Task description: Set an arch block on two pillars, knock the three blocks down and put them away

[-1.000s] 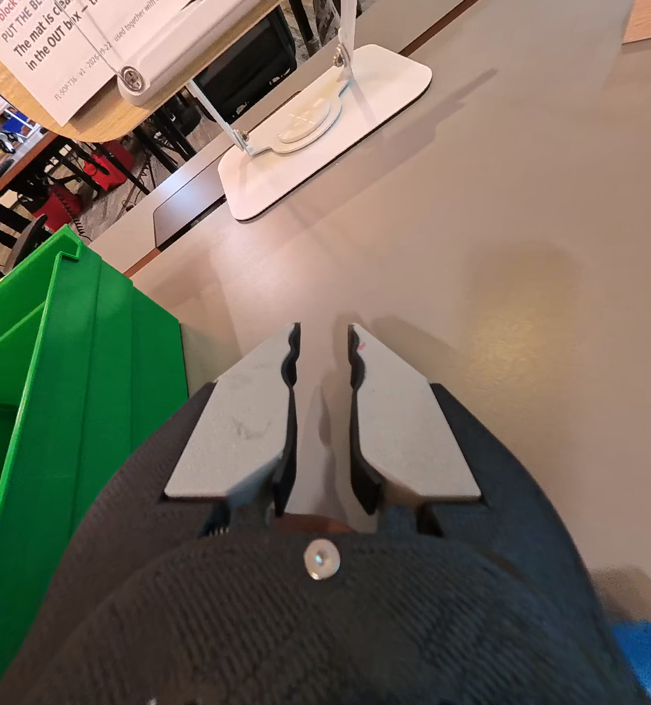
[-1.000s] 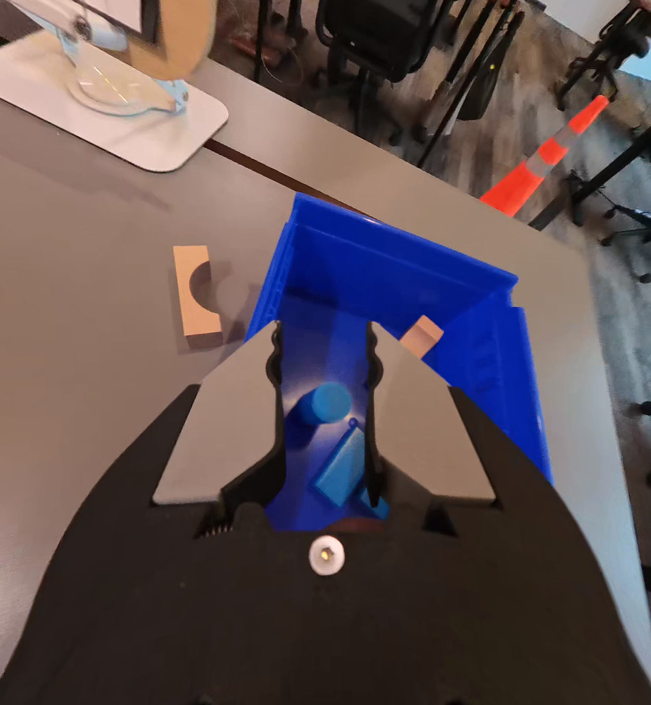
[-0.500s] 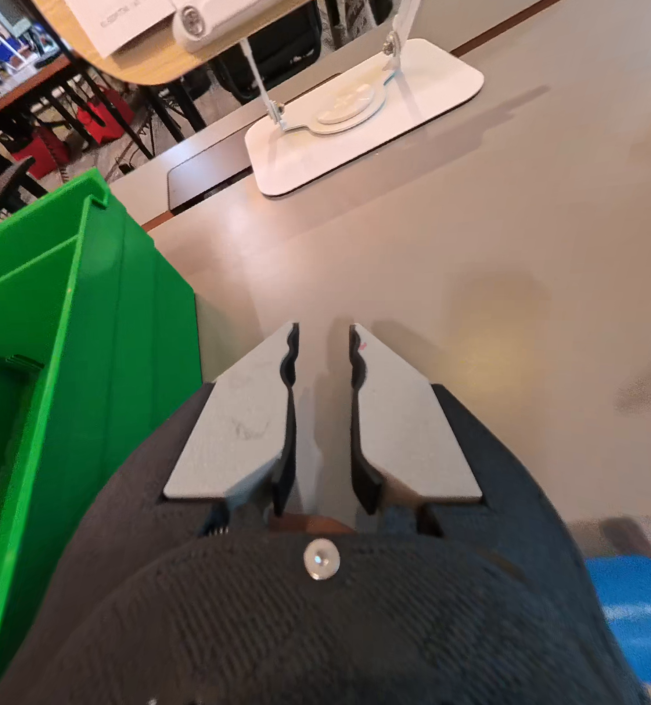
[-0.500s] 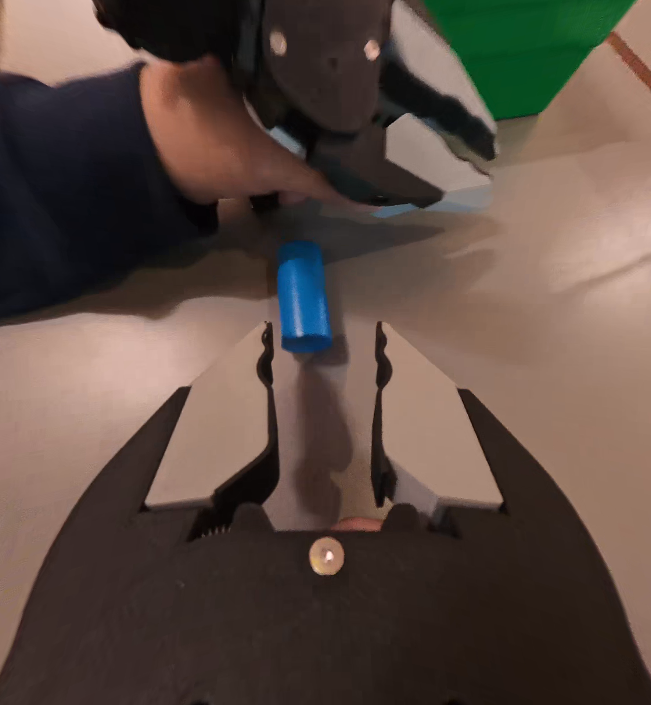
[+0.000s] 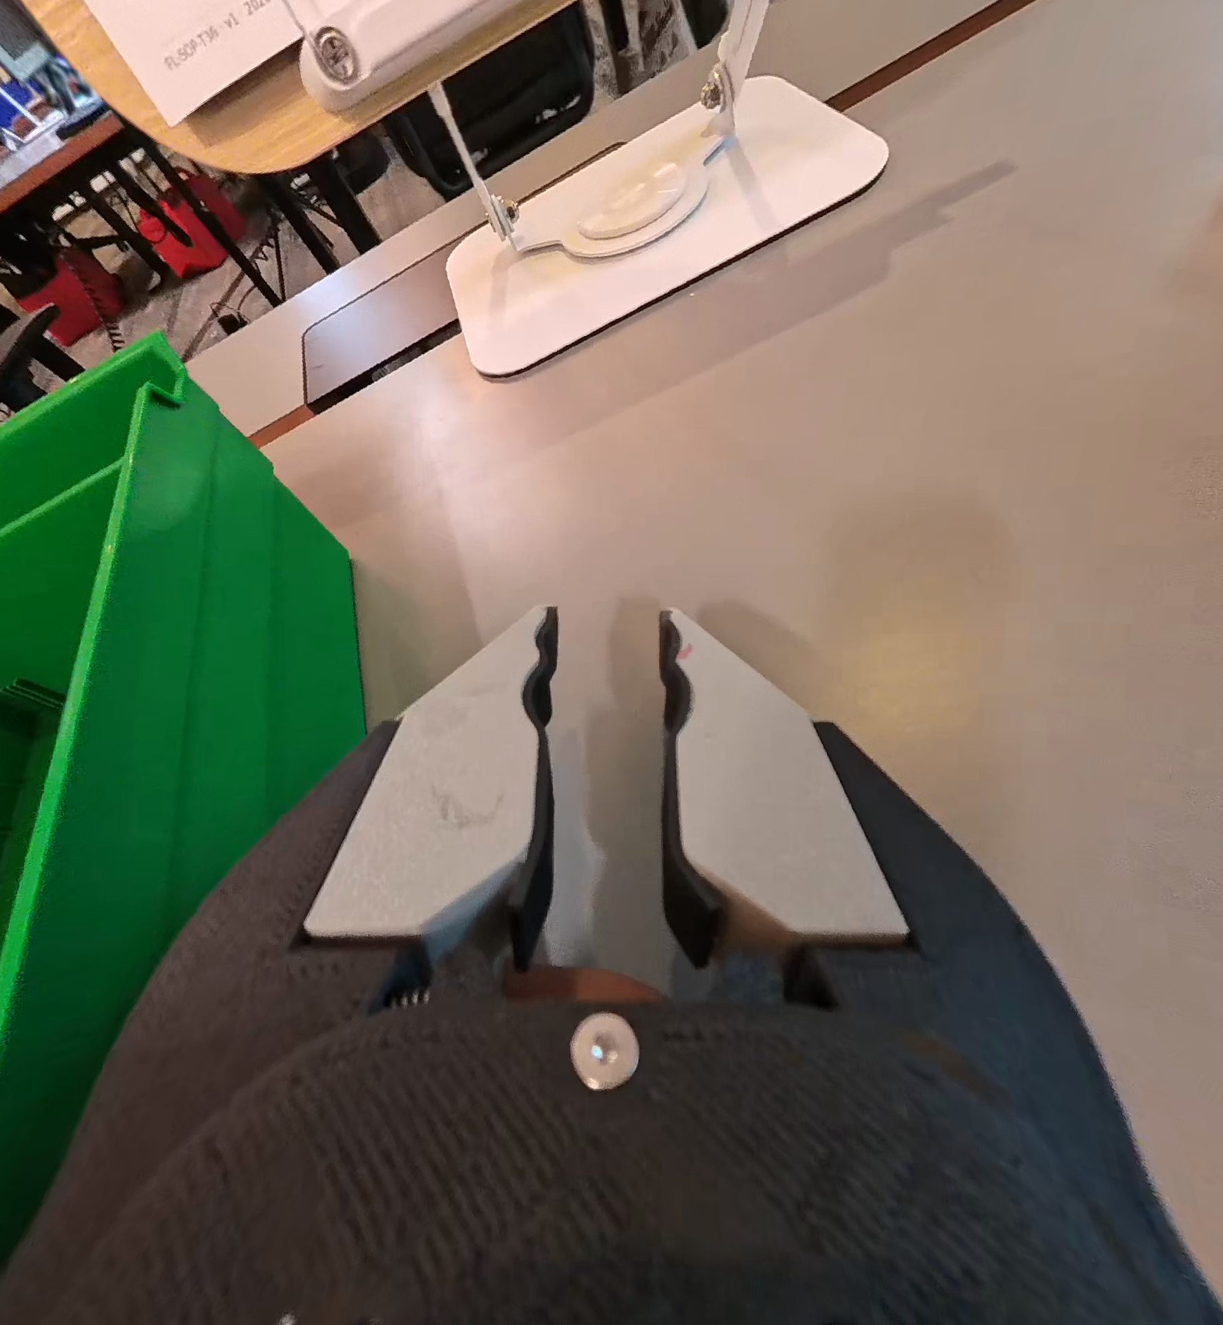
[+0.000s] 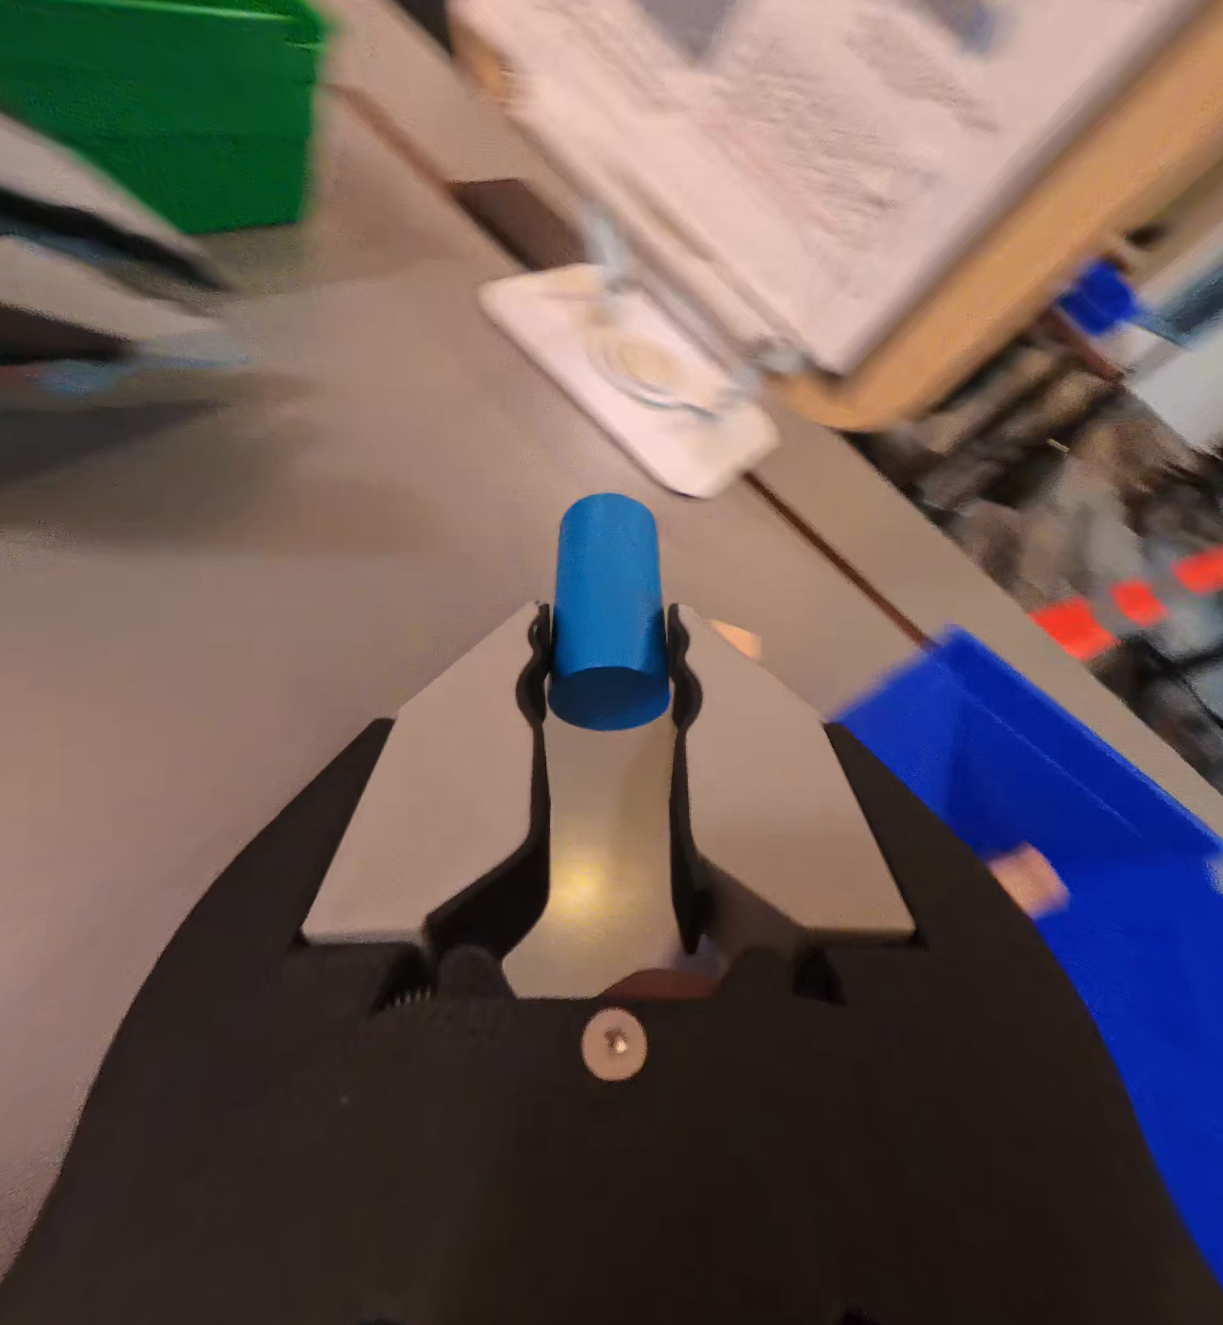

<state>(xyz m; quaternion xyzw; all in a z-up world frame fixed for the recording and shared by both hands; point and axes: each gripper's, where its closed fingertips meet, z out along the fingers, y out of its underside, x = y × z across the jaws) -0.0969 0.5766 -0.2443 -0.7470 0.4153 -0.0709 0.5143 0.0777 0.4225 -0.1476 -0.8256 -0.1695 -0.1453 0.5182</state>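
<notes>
Your right gripper (image 6: 607,649) is clenched on the blue cylinder (image 6: 607,609), gripping it near its close end so most of its length pokes out past the tips. Judging by the blue bin (image 6: 1067,810) at the near right, this pillar is being carried either out to be stood up or back to be put away (the blur says you are swinging fast, so I cannot tell which). Slow the swing before you let go, and bring the cylinder's flat end square to whatever it lands on, since a round block will likely roll if it drops on its side. Your left gripper (image 5: 608,634) is released and holds nothing, hovering just right of the green bin (image 5: 164,645). The grey table (image 5: 953,466) is smooth and slightly glossy, with a white stand base (image 5: 666,236) at the far side; beyond it are dark chair legs and red clutter on the floor
</notes>
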